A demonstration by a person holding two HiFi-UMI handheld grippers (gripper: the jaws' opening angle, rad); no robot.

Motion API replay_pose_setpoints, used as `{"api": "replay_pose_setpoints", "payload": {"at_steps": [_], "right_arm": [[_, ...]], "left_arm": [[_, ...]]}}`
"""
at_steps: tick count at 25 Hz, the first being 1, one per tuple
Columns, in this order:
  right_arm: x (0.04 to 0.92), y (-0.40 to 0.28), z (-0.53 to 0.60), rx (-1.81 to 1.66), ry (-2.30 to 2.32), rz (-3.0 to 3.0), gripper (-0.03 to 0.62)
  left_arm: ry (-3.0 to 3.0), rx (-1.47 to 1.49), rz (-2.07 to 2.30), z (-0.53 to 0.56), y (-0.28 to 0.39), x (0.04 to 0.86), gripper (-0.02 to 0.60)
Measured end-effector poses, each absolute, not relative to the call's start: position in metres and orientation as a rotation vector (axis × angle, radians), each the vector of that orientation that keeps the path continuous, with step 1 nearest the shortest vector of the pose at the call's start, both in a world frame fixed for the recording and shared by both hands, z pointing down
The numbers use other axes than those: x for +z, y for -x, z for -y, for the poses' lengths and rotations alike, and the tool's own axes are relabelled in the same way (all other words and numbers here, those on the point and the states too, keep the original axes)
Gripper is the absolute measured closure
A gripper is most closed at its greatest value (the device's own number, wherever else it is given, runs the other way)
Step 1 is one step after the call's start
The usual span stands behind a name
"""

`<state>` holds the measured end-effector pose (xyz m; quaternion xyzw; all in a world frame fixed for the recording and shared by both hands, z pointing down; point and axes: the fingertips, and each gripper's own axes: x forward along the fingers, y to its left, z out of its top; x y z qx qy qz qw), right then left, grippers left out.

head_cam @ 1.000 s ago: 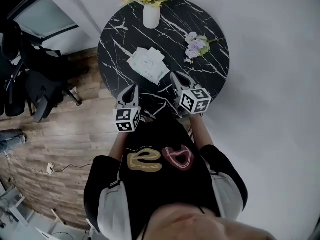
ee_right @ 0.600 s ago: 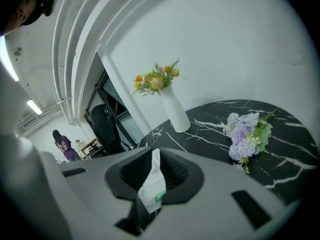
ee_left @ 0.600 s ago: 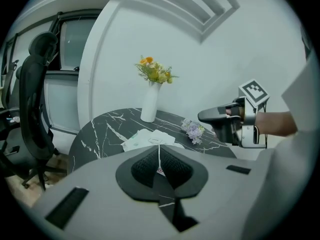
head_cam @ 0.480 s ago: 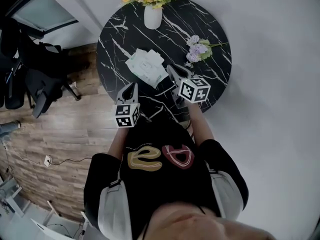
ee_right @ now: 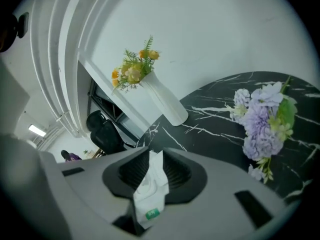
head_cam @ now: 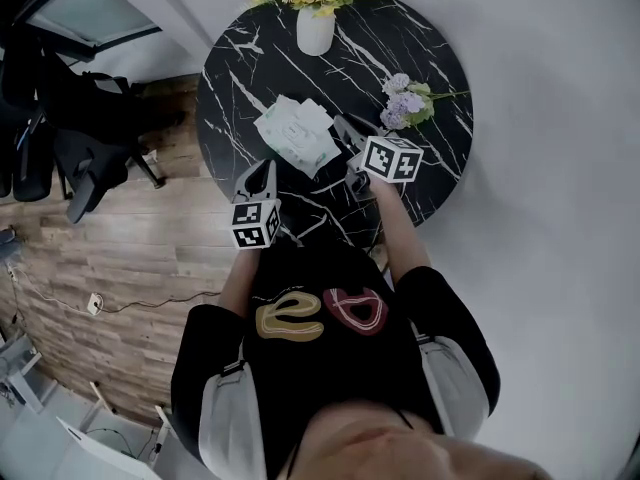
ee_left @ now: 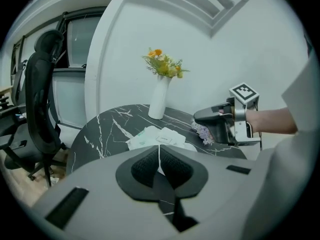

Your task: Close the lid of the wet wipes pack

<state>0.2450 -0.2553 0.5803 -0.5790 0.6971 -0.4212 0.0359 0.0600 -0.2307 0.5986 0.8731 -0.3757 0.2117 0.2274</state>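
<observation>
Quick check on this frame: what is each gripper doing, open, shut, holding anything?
Left gripper: shut, nothing between its jaws.
Right gripper: shut on a white flap of the wet wipes pack.

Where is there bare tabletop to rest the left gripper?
Bare marble lies between the vase and the purple flowers, and along the table rim left of the wet wipes pack. The near middle is crowded: the right gripper grips the pack there, with the left gripper close by.
</observation>
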Motion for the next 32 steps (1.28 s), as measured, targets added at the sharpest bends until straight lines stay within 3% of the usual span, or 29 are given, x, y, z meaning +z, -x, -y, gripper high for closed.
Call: {"api": "replay_pose_setpoints", "payload": {"at_steps": [28,32], "right_arm": [[0.662,-0.245,0.271,-1.715,1.548,-1.934,0.517],[0.663,-0.245,0.272,-1.718,1.561,-1.917,0.547]], "left_arm": [[-2.31,0.644,1.07,0.248,-0.069,0.627,0.56],[-2.309,0.642,1.067,0.249,-0.069,0.627,0.56]]}}
